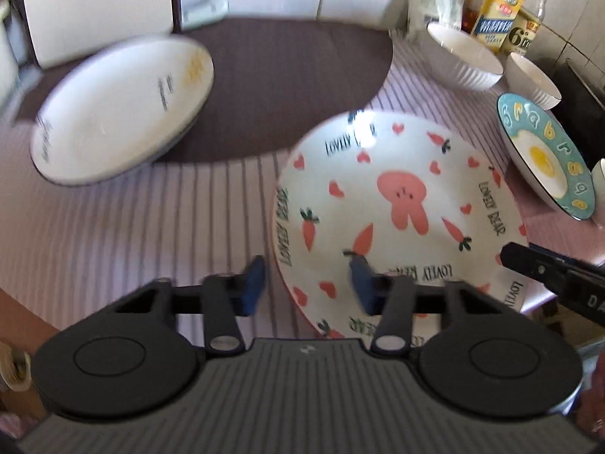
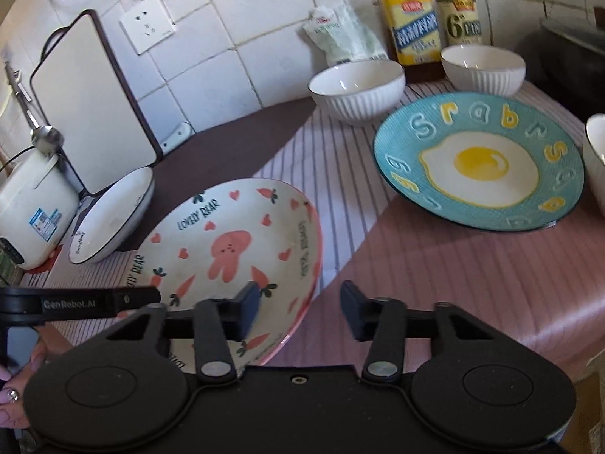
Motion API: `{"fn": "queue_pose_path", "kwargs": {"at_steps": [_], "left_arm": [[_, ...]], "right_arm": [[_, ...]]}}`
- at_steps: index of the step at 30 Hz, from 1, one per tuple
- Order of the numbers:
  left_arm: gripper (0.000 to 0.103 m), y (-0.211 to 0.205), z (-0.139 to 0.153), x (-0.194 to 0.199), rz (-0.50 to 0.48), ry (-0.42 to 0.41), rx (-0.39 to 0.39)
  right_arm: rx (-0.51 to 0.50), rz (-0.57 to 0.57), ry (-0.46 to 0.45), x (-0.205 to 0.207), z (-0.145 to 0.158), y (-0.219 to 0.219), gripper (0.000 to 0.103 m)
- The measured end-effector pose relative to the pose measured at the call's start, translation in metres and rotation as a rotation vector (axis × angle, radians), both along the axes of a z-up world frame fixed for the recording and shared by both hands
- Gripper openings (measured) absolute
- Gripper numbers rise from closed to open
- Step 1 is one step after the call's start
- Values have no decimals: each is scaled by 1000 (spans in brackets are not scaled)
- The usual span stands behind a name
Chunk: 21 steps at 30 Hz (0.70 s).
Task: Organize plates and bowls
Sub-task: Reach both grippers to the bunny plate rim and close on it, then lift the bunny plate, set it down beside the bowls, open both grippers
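Rim of rabbit plate (image 1: 401, 204) straddled from both sides, neither grip clenched yet. Left tongs (image 1: 307, 285) parted across the near left edge, right tongs (image 2: 300, 304) parted across the near right edge, one finger inside and one outside each time. Round plate on striped worktop (image 1: 132, 227), so no long axis; both hands equally near. Farther left, well apart on dark mat (image 1: 283, 75): white plate (image 1: 121, 113). Farther right, apart: blue egg plate (image 2: 480, 159). Behind, by bottles (image 2: 412, 19): two ribbed bowls (image 2: 357, 90). Probably next: even squeeze, straight lift into open room above.

R hand-held gripper (image 2: 298, 308) jaws straddle rim of bunny plate (image 2: 234, 242); egg plate (image 2: 478, 160) behind.
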<state>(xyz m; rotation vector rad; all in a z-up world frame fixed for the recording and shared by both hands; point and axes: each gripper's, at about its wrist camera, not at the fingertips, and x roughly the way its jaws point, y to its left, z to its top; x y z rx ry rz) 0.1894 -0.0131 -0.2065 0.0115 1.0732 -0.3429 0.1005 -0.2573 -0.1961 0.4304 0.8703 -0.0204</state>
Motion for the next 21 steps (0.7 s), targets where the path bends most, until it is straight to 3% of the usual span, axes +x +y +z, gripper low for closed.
{"fn": "queue_pose_path", "kwargs": {"at_steps": [1,2,5,9,14,21], "left_arm": [[30,3,0,1,29,17,-27],[28,5,-1,2,55,28,-46],[26,12,-4,2,79,42,-90],[26,13,-6,0,79,35,-90],[27,9,-4,0,62,34,-69],[26,8,4,10,34,76,-70]], "right_arm": [[18,-7,3,0,-2,-2,30],[32,-10,5,-1,-4,-3,19],[19,8,6,0,-6,-2,14],[30,9,16,3,-8,-4,14],[147,9,16,11,-26,-14,16],[130,45,33,17,-20,-12,18]]}}
